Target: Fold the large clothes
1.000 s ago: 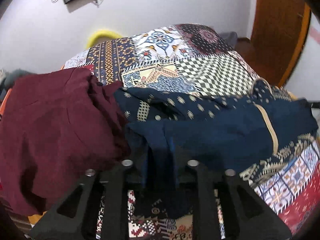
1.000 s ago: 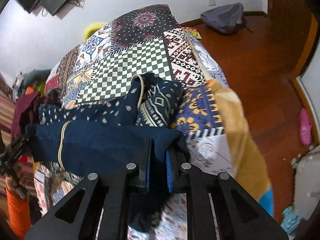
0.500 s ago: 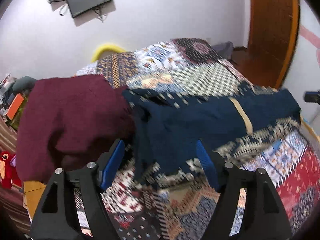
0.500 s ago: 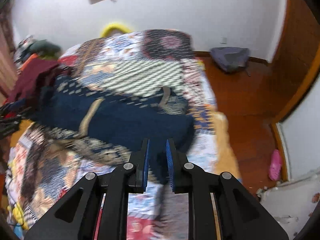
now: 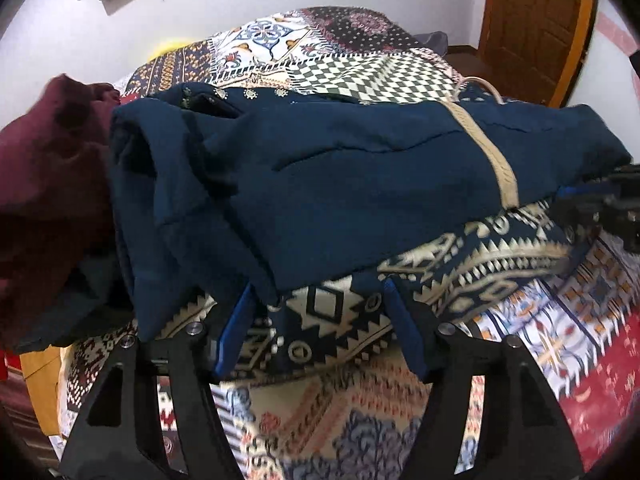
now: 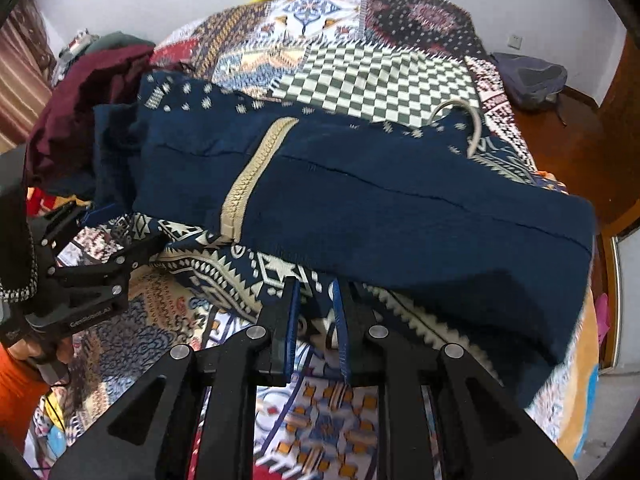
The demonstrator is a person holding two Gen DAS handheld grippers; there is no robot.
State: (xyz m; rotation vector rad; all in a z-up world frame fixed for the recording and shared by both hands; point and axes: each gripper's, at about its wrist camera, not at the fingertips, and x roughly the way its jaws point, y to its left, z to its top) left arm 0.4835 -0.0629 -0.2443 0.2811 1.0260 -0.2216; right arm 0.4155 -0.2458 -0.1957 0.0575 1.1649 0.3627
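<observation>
A large navy garment (image 5: 360, 168) with a beige zip strip and a white-patterned hem lies folded across the patchwork bedspread (image 5: 360, 420). My left gripper (image 5: 320, 320) stands wide at the near hem. Its jaws are closing with the patterned edge between them, and the pads do not press on it. In the right wrist view the garment (image 6: 400, 208) spans the bed. My right gripper (image 6: 316, 312) is nearly shut, with a thin strip of patterned hem between its blue pads. The left gripper (image 6: 120, 232) shows at the left of that view, the right gripper (image 5: 580, 200) at the other view's right edge.
A maroon garment (image 5: 48, 160) is heaped against the navy one's left end. A grey backpack (image 6: 532, 80) lies on the wooden floor beyond the bed's right side. A wooden door (image 5: 532, 28) stands at the far right. A hand (image 6: 36, 352) with an orange sleeve holds the left gripper.
The left gripper let go of the navy cloth, opened wide and sank to the patterned hem. The right gripper swung sideways to the hem. The garment now lies flatter on the bed.
</observation>
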